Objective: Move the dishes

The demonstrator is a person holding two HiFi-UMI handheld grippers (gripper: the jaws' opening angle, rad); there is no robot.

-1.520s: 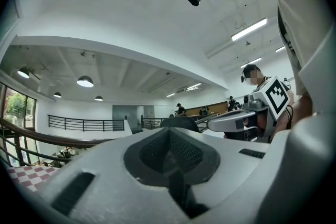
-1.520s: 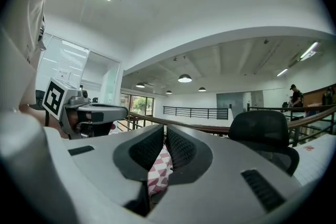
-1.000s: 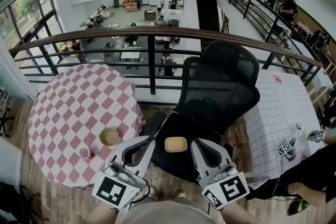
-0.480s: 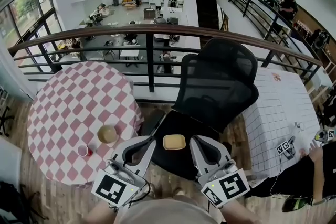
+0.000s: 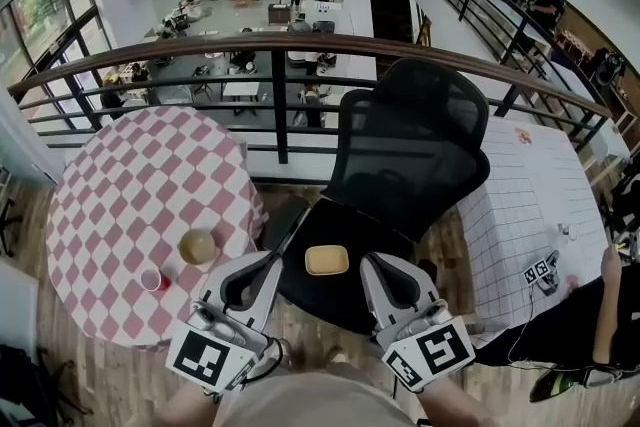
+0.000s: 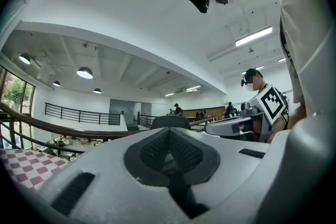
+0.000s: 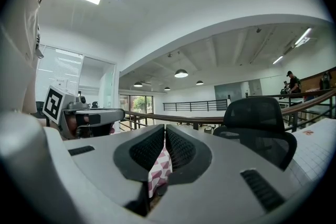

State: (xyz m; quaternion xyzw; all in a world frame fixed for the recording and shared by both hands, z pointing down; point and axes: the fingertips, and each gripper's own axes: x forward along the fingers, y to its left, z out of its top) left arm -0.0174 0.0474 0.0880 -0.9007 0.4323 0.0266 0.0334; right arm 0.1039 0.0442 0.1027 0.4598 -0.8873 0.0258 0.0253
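A shallow yellow square dish (image 5: 327,260) lies on the seat of a black office chair (image 5: 410,155). A tan bowl (image 5: 198,246) and a small red cup (image 5: 152,280) stand on the round red-checked table (image 5: 120,185). My left gripper (image 5: 274,261) is just left of the yellow dish, and my right gripper (image 5: 371,263) is just right of it. Both are held level near the seat's front and both are shut and empty. In the left gripper view the pads (image 6: 157,147) meet. In the right gripper view only a thin slit shows between the pads (image 7: 181,147).
A dark railing (image 5: 280,50) runs behind the chair, with a lower floor beyond it. A table with a white grid cloth (image 5: 530,205) stands at the right. A seated person's arm (image 5: 605,290) rests at its near corner, beside a small marker cube (image 5: 541,272).
Both grippers have kept their places and stayed shut. The head view has dipped slightly. The person at the right has brought an arm up to the white table's corner.
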